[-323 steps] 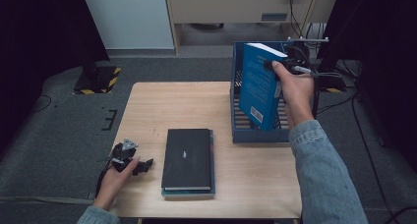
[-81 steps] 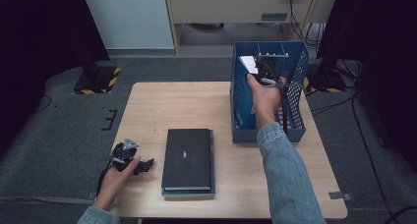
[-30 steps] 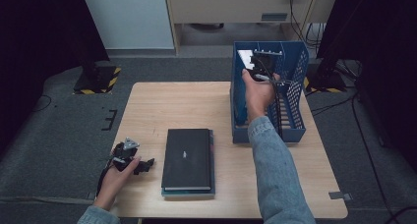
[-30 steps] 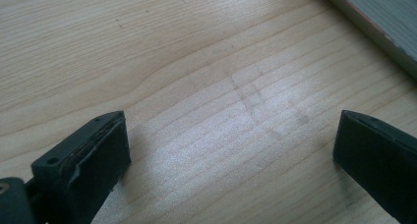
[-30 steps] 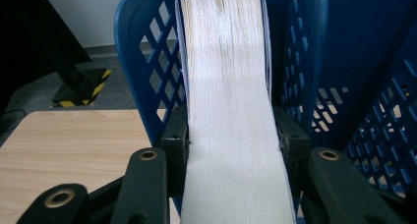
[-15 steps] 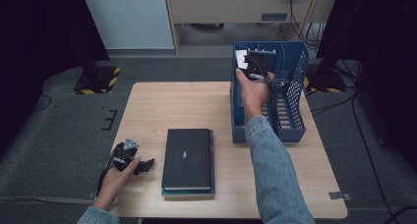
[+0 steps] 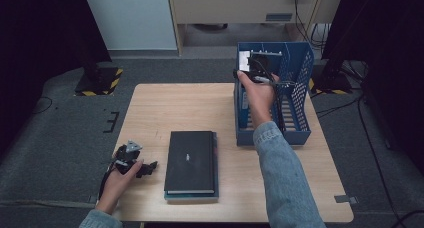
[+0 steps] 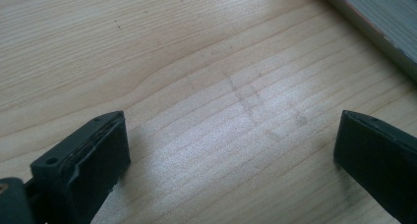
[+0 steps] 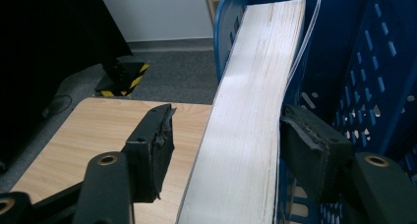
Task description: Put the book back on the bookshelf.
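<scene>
Book (image 9: 246, 121) upright in bin (image 7: 295, 88) — spine down

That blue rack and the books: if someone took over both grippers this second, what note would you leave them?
Right gripper: jaws have just been opening; one pad is off the book, which stands between them in the blue rack.
Left gripper: open, holding nothing, low over the table.
Done: one book racked.
Left: draw the right gripper back, then likely rack the two stacked books lying on the table.

Right gripper (image 9: 223, 150) just opening, left gripper (image 8: 231, 160) wide (resting low).
</scene>
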Motion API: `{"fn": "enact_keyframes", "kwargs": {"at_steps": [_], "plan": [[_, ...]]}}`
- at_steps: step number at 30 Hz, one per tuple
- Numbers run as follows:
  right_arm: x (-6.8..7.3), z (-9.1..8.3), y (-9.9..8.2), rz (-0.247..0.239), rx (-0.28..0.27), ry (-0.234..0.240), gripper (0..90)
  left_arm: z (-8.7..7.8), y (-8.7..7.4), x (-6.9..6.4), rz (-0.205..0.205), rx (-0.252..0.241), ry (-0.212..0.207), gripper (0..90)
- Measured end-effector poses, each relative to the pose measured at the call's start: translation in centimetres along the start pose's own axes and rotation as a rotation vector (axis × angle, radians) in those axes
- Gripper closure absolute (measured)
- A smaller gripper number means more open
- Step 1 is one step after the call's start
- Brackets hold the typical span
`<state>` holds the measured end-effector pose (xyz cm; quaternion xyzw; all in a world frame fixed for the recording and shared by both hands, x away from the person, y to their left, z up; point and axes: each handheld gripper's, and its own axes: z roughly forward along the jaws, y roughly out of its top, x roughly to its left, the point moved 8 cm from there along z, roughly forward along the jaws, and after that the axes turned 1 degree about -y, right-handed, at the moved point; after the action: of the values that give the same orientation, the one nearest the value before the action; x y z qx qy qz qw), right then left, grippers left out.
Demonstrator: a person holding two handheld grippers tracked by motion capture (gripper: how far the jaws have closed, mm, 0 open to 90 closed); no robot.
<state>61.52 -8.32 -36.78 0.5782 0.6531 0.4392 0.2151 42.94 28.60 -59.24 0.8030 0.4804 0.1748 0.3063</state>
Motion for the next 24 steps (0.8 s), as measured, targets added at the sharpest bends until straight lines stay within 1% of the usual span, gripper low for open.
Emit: {"fn": "enact_keyframes", "kwargs": {"at_steps": [5, 7, 11, 12, 17, 20, 21, 24], "plan": [[-0.1, -0.1, -0.1, 0.016, -0.017, 0.037, 30.6, 0.0, 0.0, 0.0, -0.001, -0.004, 0.001, 0.0], [-0.1, -0.2, -0.1, 0.039, -0.031, 0.055, 27.4, 0.0, 0.0, 0.0, -0.001, -0.003, 0.000, 0.0], [-0.1, -0.6, -0.3, 0.038, -0.048, 0.069, 20.9, 0.0, 0.0, 0.0, -0.001, -0.004, 0.001, 0.0], [-0.1, -0.7, -0.4, 0.028, -0.047, 0.069, 19.2, 0.0, 0.0, 0.0, 0.000, -0.004, 0.001, 0.0], [-0.2, -1.6, -0.8, 0.032, -0.064, 0.069, 12.2, 0.0, 0.0, 0.0, -0.001, -0.005, 0.001, 0.0], [-0.2, -2.3, -0.9, 0.023, -0.082, 0.075, 9.2, 0.0, 0.0, 0.0, -0.001, -0.005, 0.001, 0.0], [-0.2, -2.5, -1.0, 0.015, -0.087, 0.072, 8.7, 0.0, 0.0, -0.1, -0.005, -0.005, 0.000, 0.0], [-0.2, -3.2, -1.4, -0.002, -0.103, 0.076, 6.7, 0.0, 0.0, 0.0, -0.001, -0.003, 0.001, 0.0]]}}
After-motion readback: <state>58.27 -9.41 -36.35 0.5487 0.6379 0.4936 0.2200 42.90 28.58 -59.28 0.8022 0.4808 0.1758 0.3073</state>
